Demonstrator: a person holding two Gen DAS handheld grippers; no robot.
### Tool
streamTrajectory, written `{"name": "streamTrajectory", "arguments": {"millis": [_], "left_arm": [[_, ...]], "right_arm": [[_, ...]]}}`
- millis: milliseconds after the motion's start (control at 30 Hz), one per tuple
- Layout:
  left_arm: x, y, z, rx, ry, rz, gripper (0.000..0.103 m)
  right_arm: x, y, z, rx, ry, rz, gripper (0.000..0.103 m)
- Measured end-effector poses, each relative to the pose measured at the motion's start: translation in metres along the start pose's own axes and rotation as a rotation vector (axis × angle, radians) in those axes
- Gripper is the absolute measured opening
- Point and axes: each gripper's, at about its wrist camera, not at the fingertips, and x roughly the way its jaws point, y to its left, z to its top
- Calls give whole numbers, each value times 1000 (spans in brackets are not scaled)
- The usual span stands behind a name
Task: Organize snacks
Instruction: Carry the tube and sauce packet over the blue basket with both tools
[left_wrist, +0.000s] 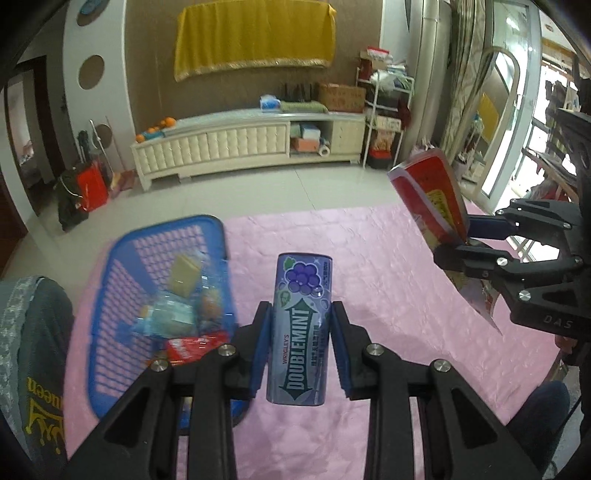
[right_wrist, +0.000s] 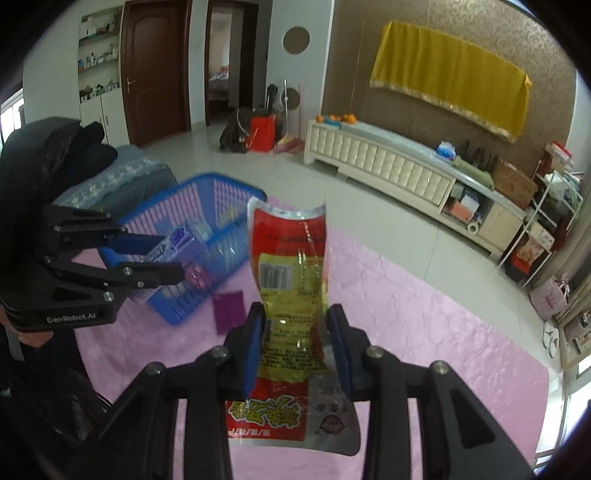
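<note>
My left gripper (left_wrist: 300, 314) is shut on a purple Doublemint gum tin (left_wrist: 302, 325) and holds it above the pink table cover, just right of the blue basket (left_wrist: 110, 350). The basket holds several wrapped snacks (left_wrist: 173, 310). My right gripper (right_wrist: 295, 317) is shut on a red and yellow snack packet (right_wrist: 291, 295), held upright above the cover. In the left wrist view the right gripper (left_wrist: 461, 236) and packet (left_wrist: 432, 195) are at the right. In the right wrist view the left gripper (right_wrist: 173, 258) with the tin (right_wrist: 173, 240) is at the basket (right_wrist: 221, 206).
A small purple packet (right_wrist: 229, 310) lies on the pink cover (right_wrist: 424, 332) beside the basket. A grey cushioned seat (left_wrist: 33, 350) is at the left of the table. A white TV cabinet (left_wrist: 251, 144) stands across the tiled floor.
</note>
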Motion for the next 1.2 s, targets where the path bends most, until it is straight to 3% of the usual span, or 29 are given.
{"name": "streamTrajectory", "arguments": {"millis": [233, 533, 767, 833, 1200], "left_arm": [[-41, 42, -7, -23, -44, 34, 29], [-60, 96, -12, -83, -59, 84, 29], [-64, 125, -21, -125, -52, 99, 29], [-63, 130, -23, -131, -52, 105, 29], [-39, 159, -34, -173, -9, 74, 29]], "right_arm": [[-5, 38, 26, 5, -20, 25, 39], [20, 84, 50, -32, -4, 65, 39], [48, 108, 64, -38, 45, 68, 39], [60, 115, 69, -37, 76, 65, 36], [120, 134, 75, -17, 195, 97, 34]]}}
